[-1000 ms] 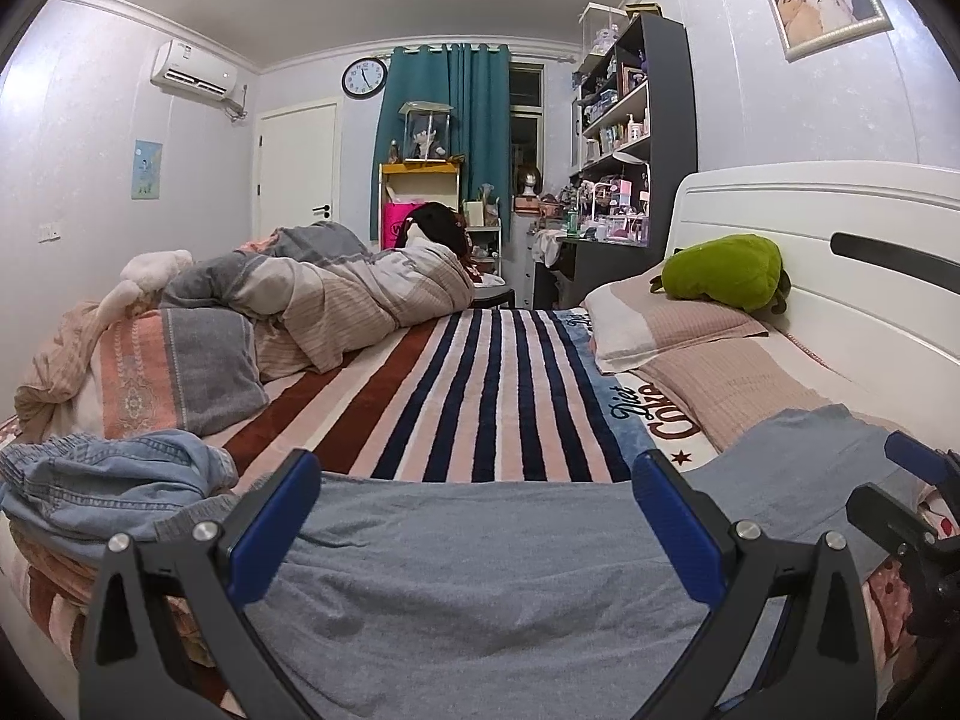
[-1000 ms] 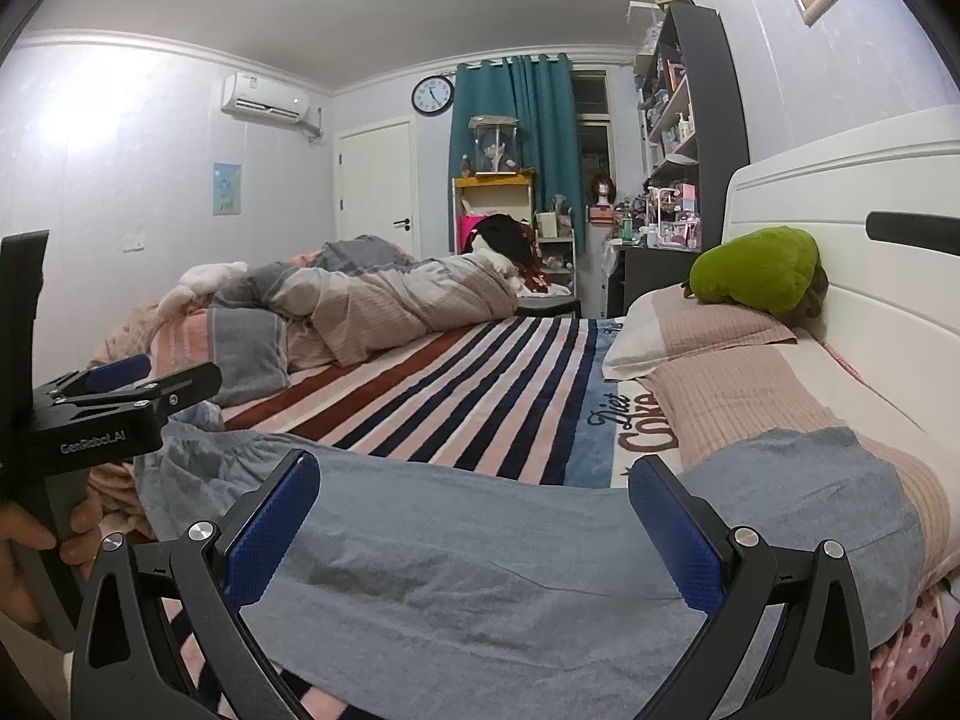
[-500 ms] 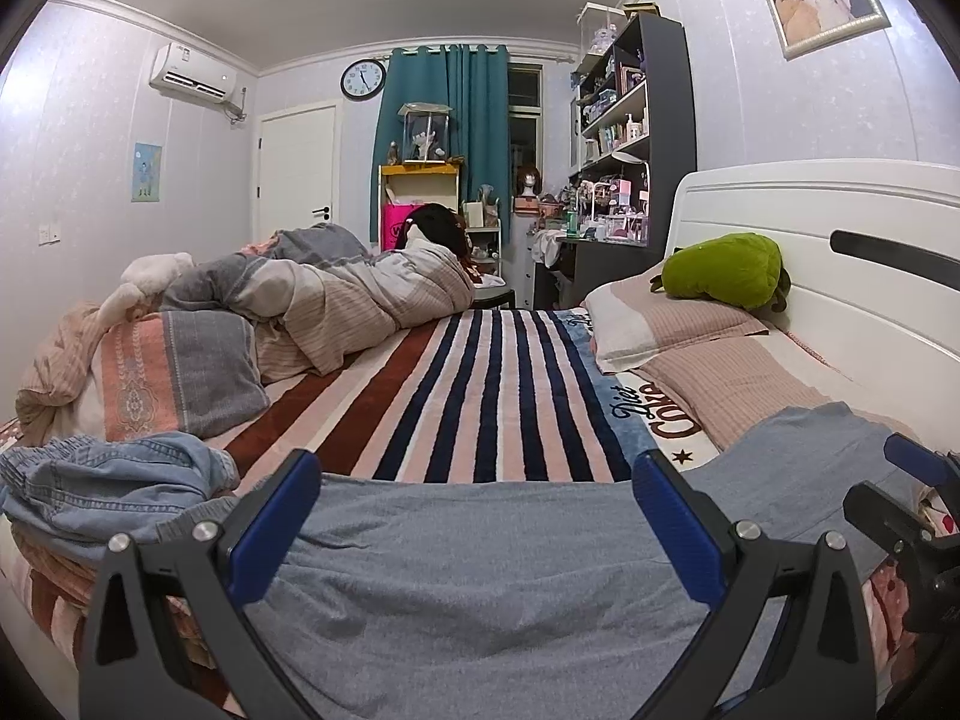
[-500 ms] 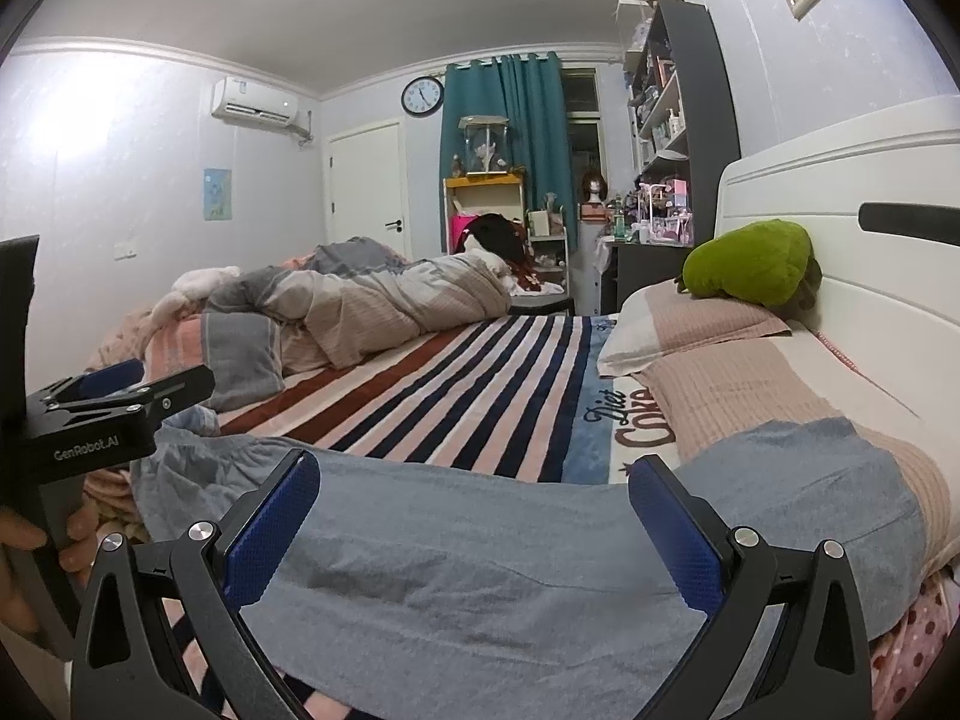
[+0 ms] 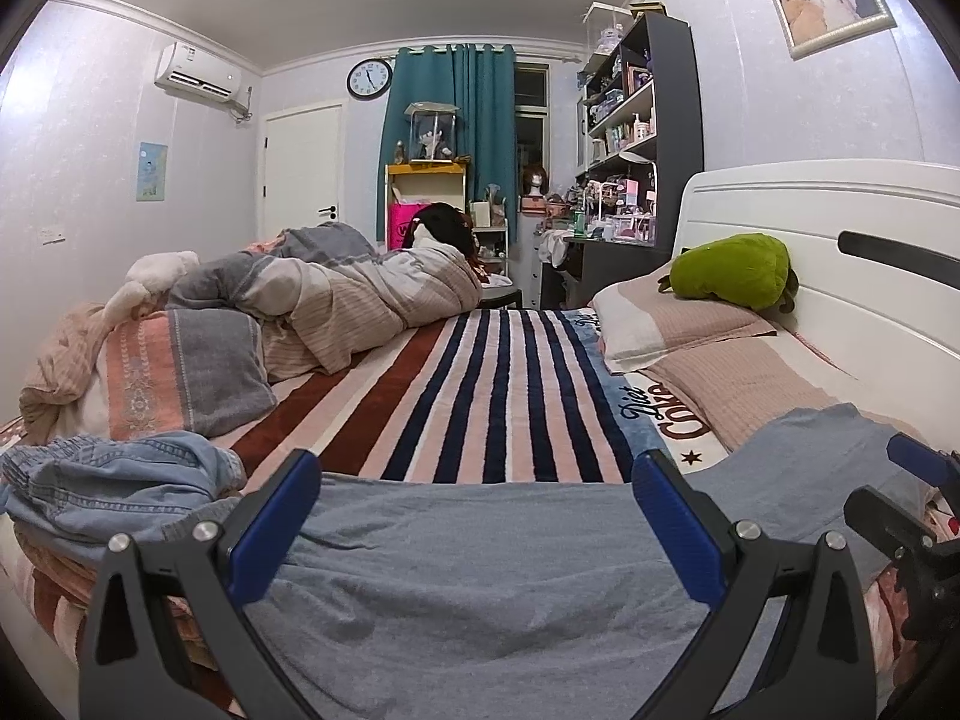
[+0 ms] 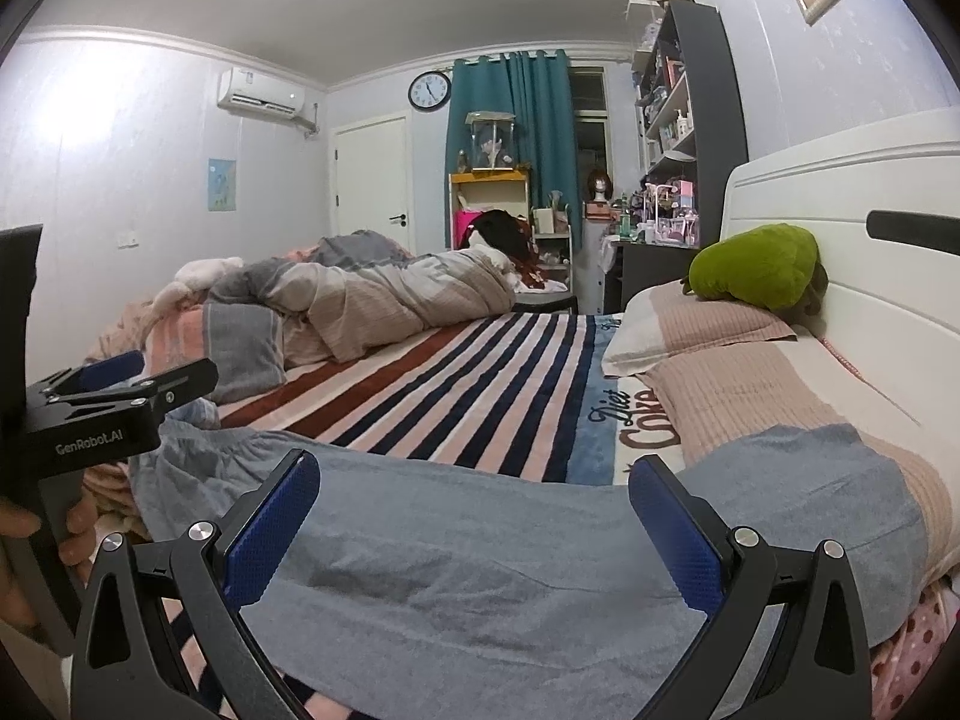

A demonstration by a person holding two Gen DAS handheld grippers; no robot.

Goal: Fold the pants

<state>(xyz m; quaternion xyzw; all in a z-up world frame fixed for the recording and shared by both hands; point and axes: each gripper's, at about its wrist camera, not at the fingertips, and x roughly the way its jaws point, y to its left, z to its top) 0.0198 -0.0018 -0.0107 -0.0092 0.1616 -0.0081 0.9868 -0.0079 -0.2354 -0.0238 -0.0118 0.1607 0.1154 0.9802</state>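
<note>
Grey-blue pants point(image 5: 480, 564) lie spread flat across the near edge of the bed, reaching from the left side up onto the pillow on the right point(image 6: 798, 480). My left gripper point(image 5: 477, 516) hovers open just above the pants' middle-left part, nothing between its blue pads. Over the pants further right, my right gripper point(image 6: 474, 516) is also open and empty. In the right wrist view the left gripper's body point(image 6: 102, 414) shows at the left edge, held by a hand point(image 6: 72, 534). The right gripper's fingers point(image 5: 912, 498) appear at the right edge of the left wrist view.
A crumpled pair of blue jeans point(image 5: 120, 486) lies left of the pants. A striped blanket point(image 5: 480, 396) covers the bed, with heaped bedding point(image 5: 312, 306) at the far left. Pillows point(image 5: 678, 330) and a green plush point(image 5: 729, 270) lie against the white headboard point(image 5: 840, 252).
Both grippers drifted very slightly; the right wrist view shifted a little rightward and lower. Both stay open and the pants lie as before.
</note>
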